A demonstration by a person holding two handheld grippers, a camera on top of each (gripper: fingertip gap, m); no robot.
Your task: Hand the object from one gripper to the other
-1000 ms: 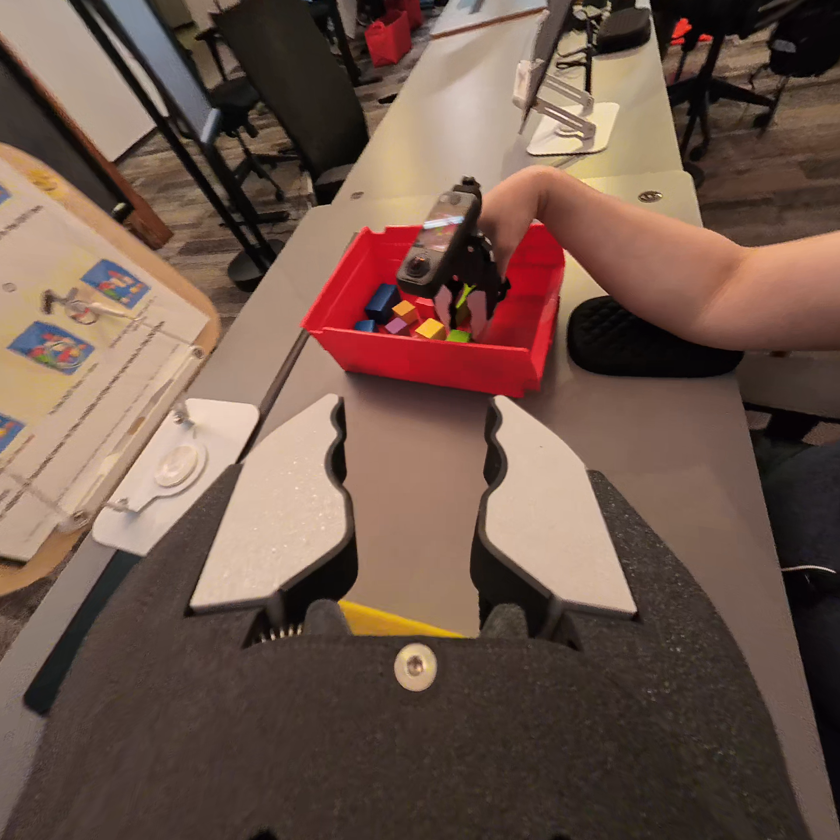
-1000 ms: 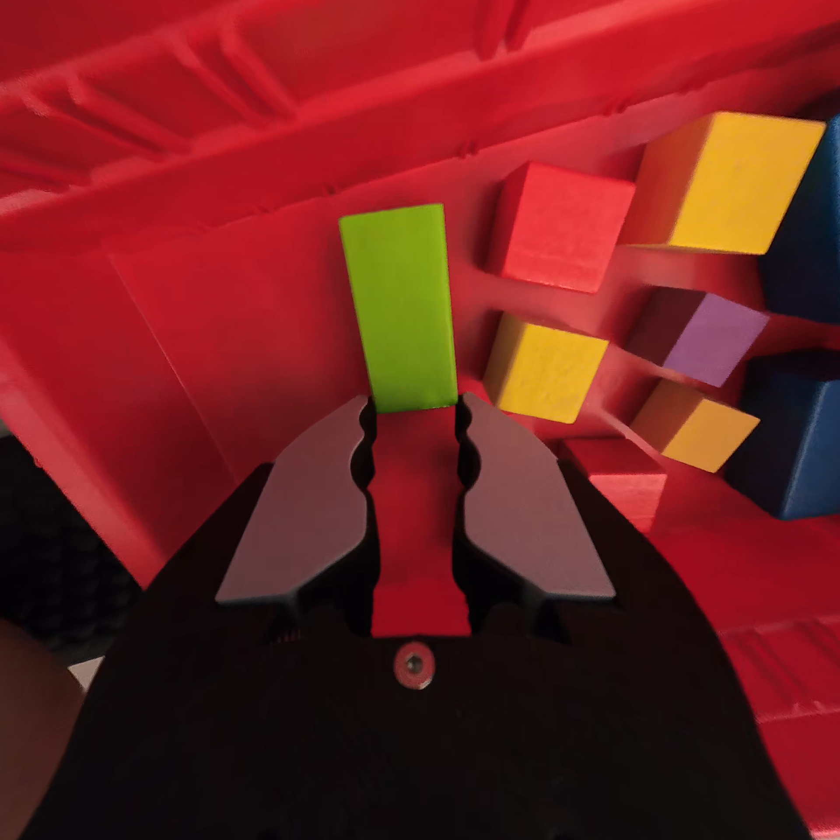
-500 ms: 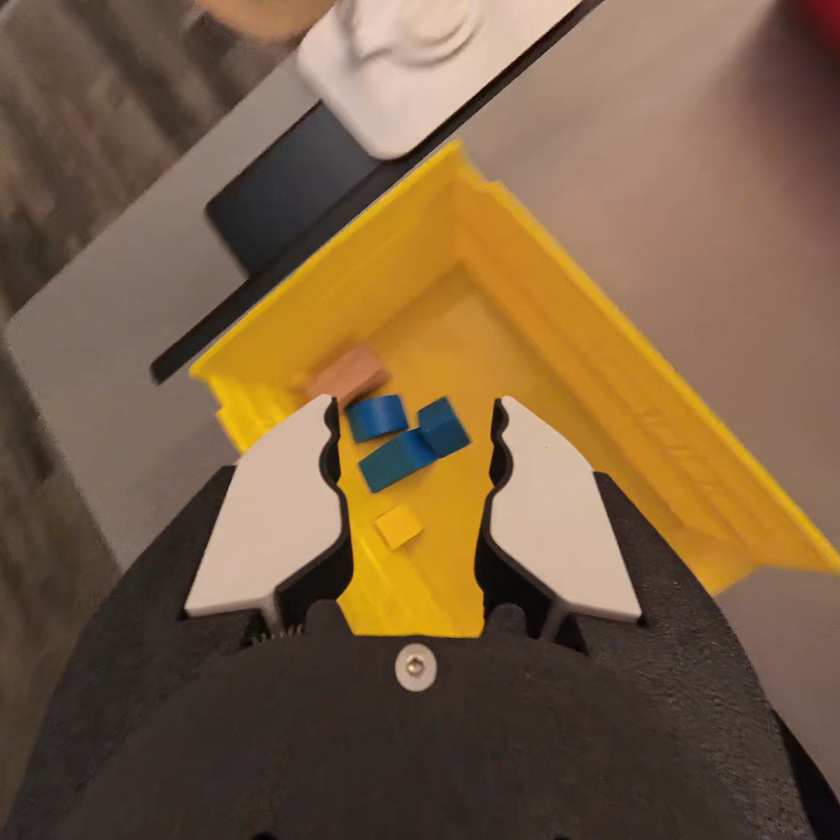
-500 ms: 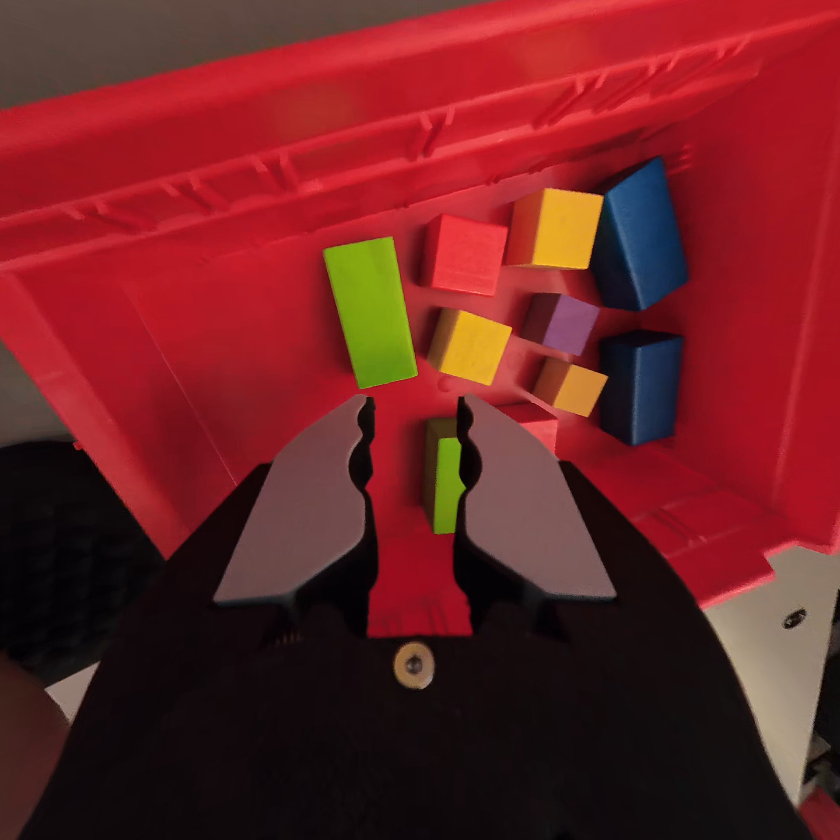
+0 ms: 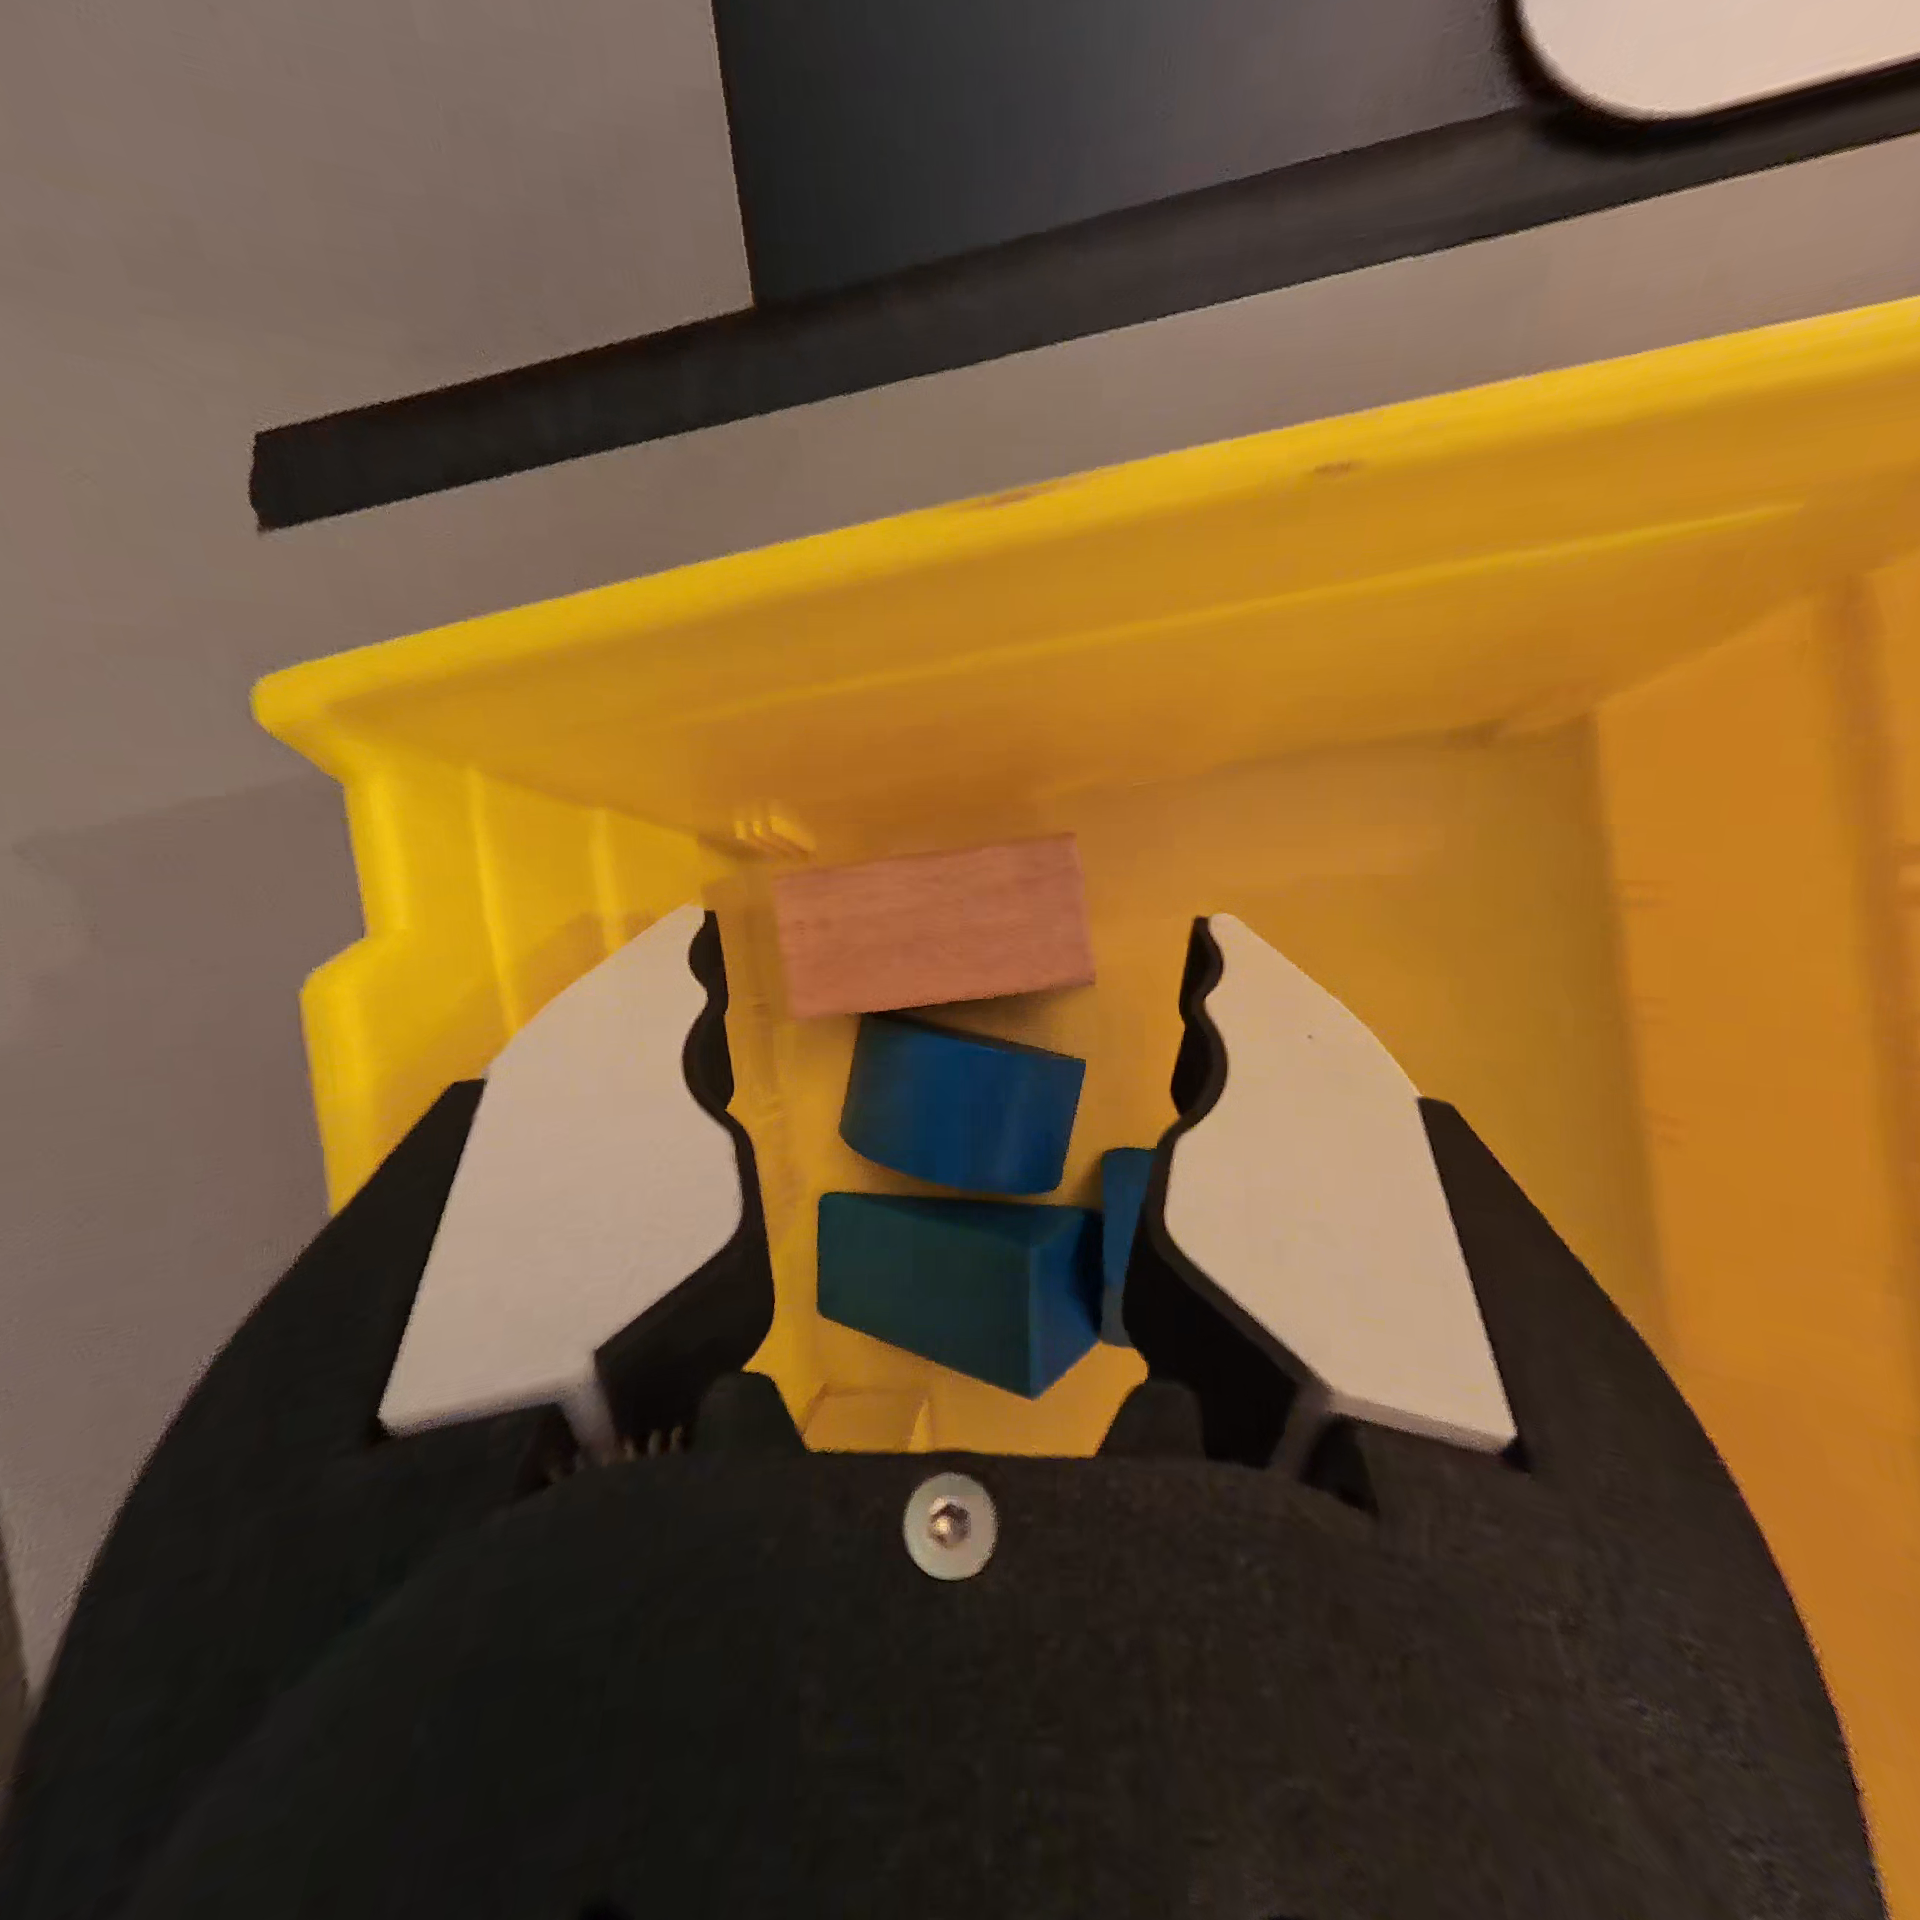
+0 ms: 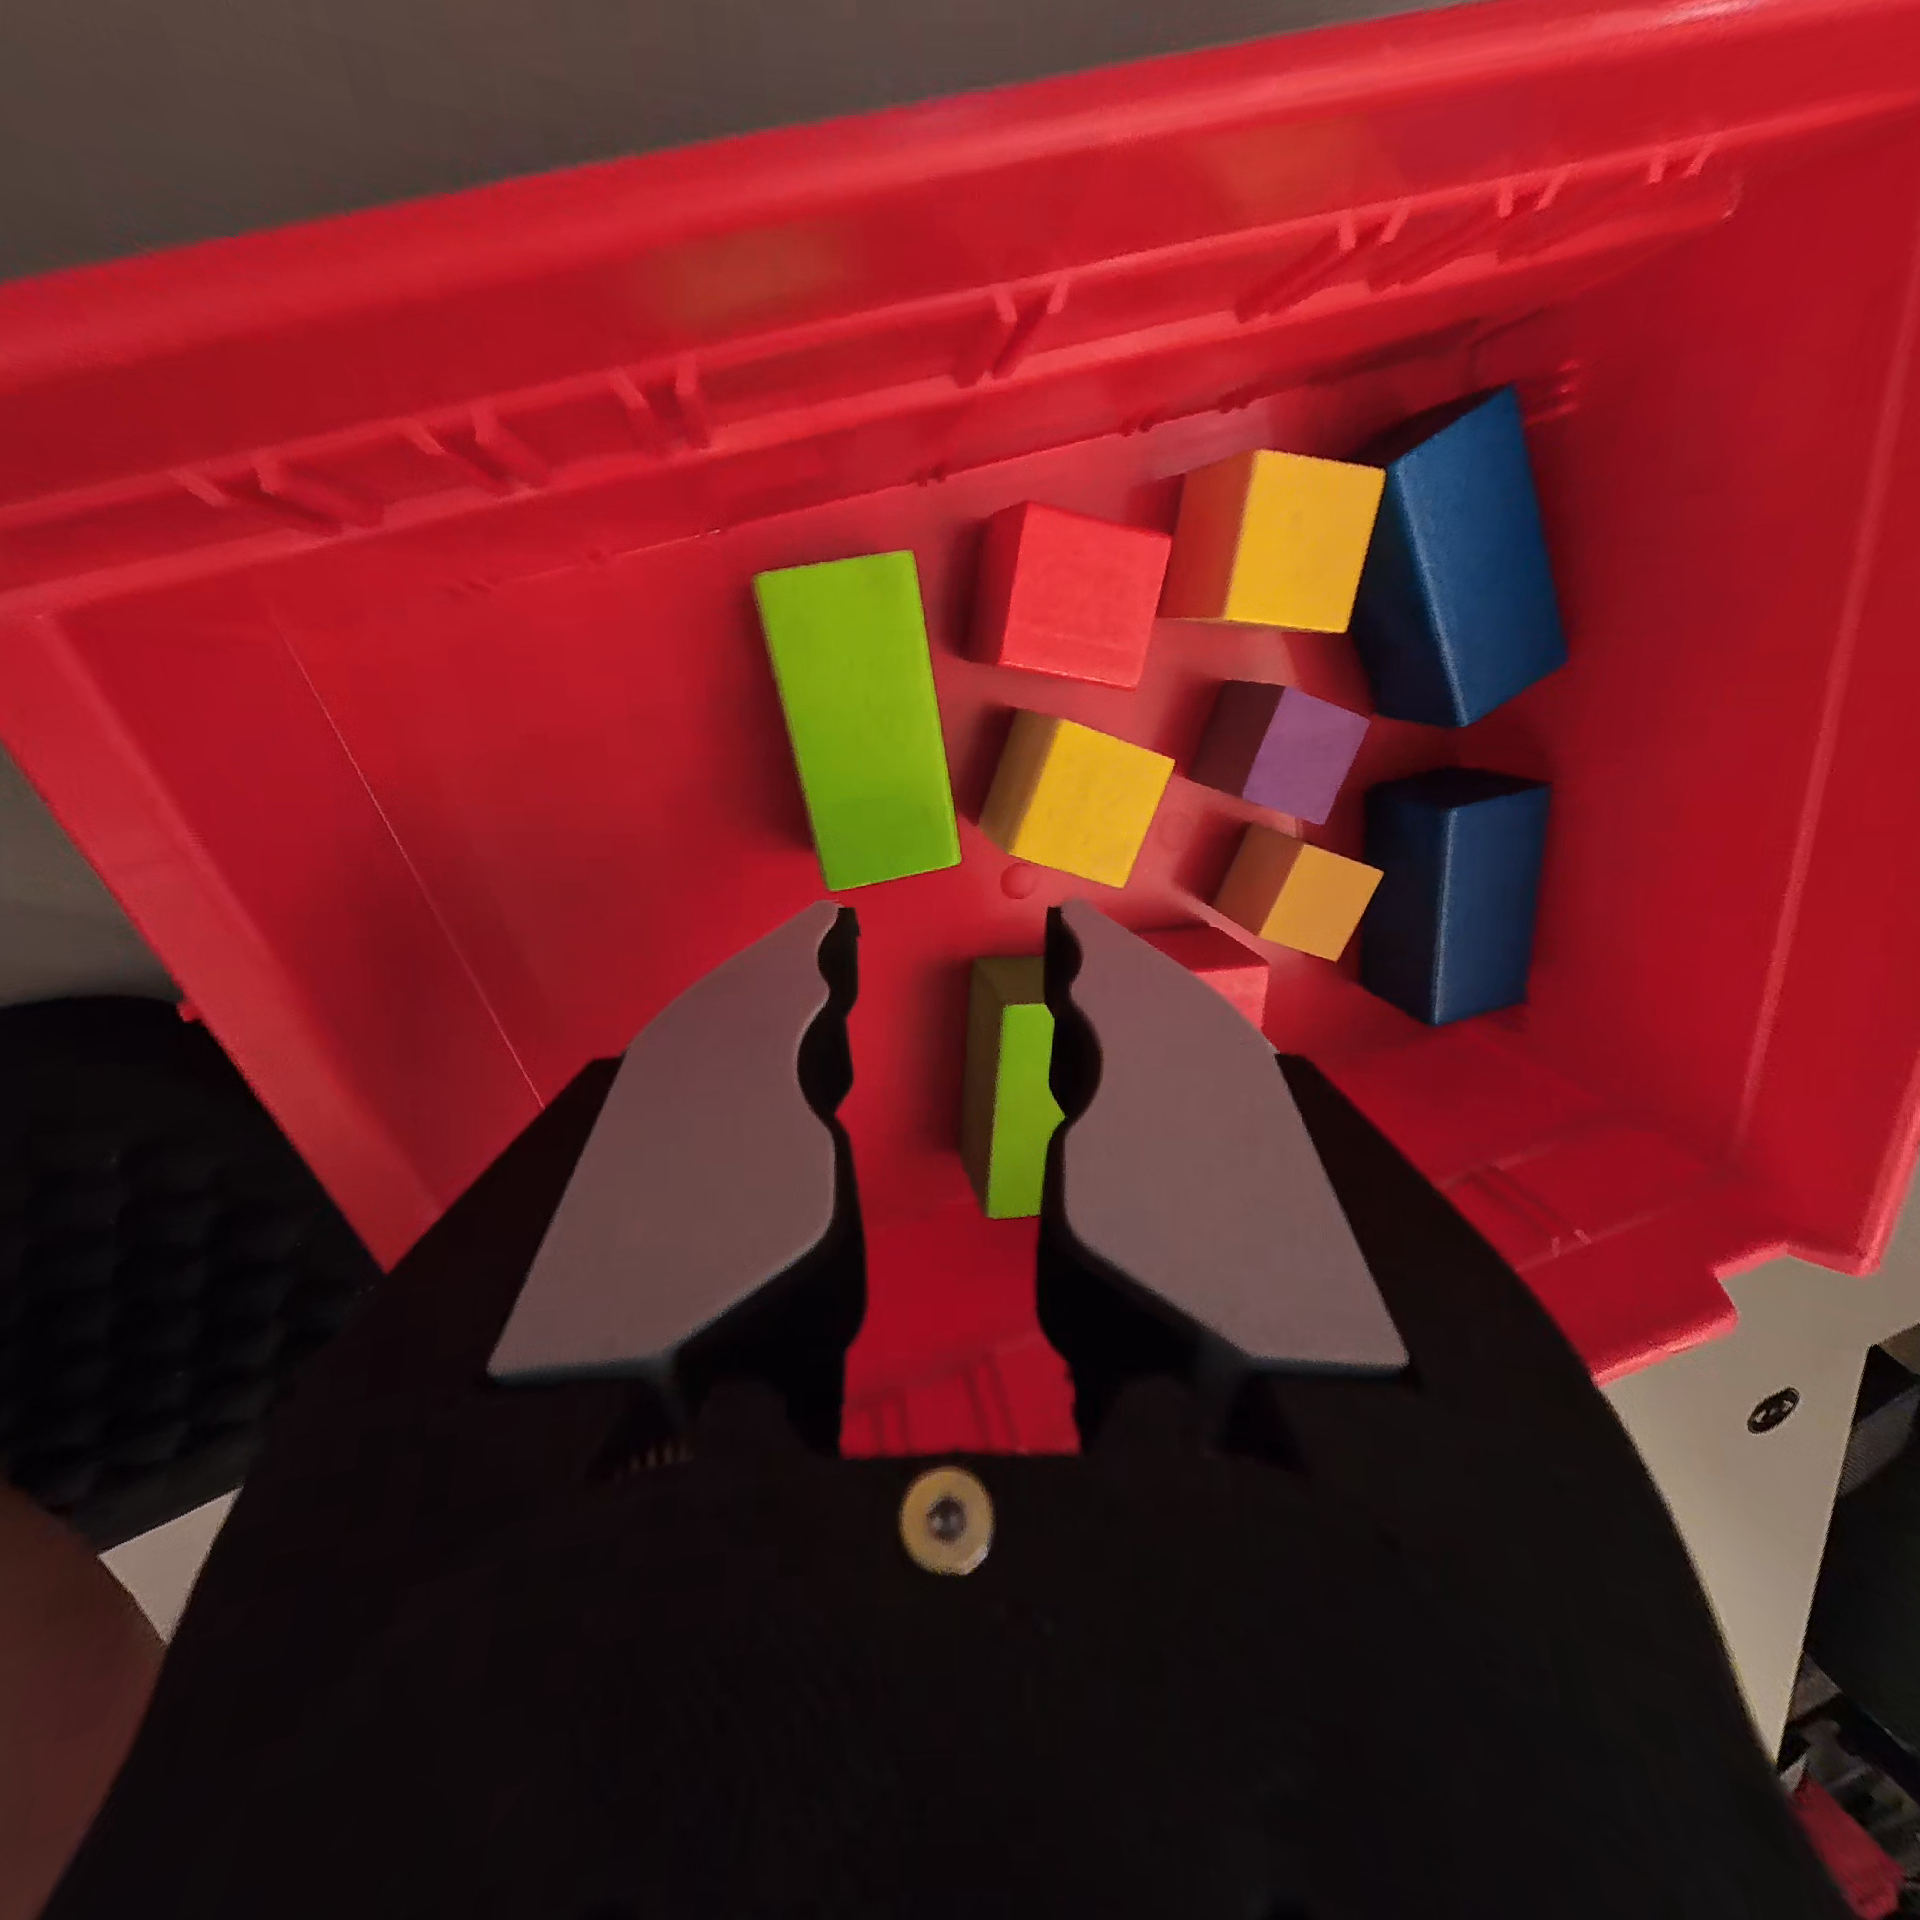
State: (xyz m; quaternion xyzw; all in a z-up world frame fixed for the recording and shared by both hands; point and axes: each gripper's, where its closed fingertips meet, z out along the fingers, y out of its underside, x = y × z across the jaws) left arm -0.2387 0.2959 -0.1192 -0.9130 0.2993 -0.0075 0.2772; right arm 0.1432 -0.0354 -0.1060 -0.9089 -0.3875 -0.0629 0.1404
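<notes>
Two plastic bins sit on a grey table [image 5: 187,416], one under each claw. The red bin [image 6: 520,727] holds a long green block [image 6: 854,717], two dark blue blocks [image 6: 1455,561], plus red, yellow and purple cubes. The yellow bin [image 5: 1455,727] holds a bare wooden block [image 5: 935,925] and blue blocks [image 5: 961,1117]. The right claw [image 6: 951,914] hangs over the red bin, fingers apart, empty, a smaller green block [image 6: 1013,1091] showing between them. The left claw [image 5: 951,925] hangs spread wide over the yellow bin, gripping nothing.
</notes>
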